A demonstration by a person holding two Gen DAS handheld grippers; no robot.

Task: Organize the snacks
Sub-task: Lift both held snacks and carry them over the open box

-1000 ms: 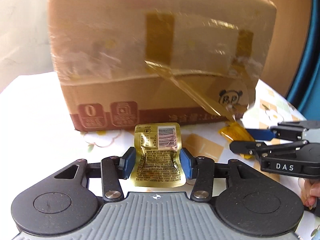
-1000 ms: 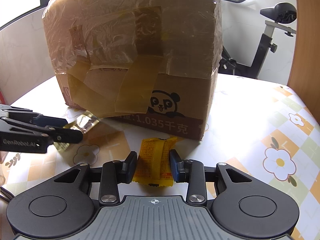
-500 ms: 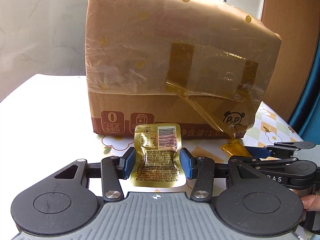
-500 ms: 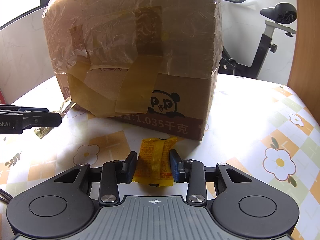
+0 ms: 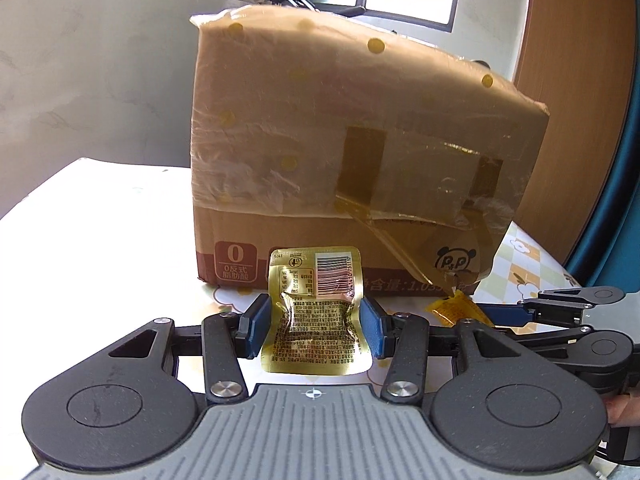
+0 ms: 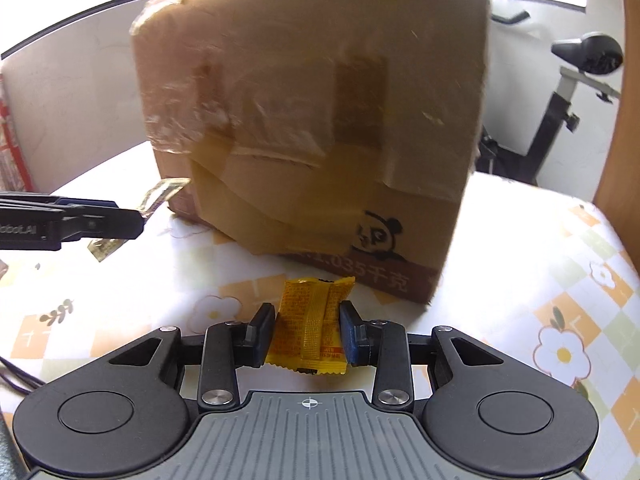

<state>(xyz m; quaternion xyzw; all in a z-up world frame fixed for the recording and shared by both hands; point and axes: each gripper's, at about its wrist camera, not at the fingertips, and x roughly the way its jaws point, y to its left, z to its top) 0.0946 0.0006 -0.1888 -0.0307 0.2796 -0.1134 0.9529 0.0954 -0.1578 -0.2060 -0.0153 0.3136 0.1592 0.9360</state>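
My left gripper [image 5: 316, 330] is shut on a gold foil snack pouch [image 5: 314, 312], barcode side up, held above the table. My right gripper [image 6: 307, 330] is shut on a small orange snack packet [image 6: 310, 326], also lifted off the table. A tall taped cardboard box [image 5: 352, 152] stands straight ahead of both. In the left wrist view the right gripper [image 5: 496, 316] shows low on the right with the orange packet [image 5: 450, 307] in it. In the right wrist view the left gripper [image 6: 132, 220] comes in from the left with the gold pouch [image 6: 160, 196].
The table [image 6: 540, 248] carries a flowered, checked cloth. An exercise bike [image 6: 576, 92] stands behind the table to the right, beside a wooden panel [image 5: 580, 60]. A pale wall and windows lie behind the box. A fingertip [image 5: 620, 416] shows at the lower right edge.
Both grippers have risen with their packets; the box now sits lower and farther in both views, and its top shows. The orange packet has left the table.
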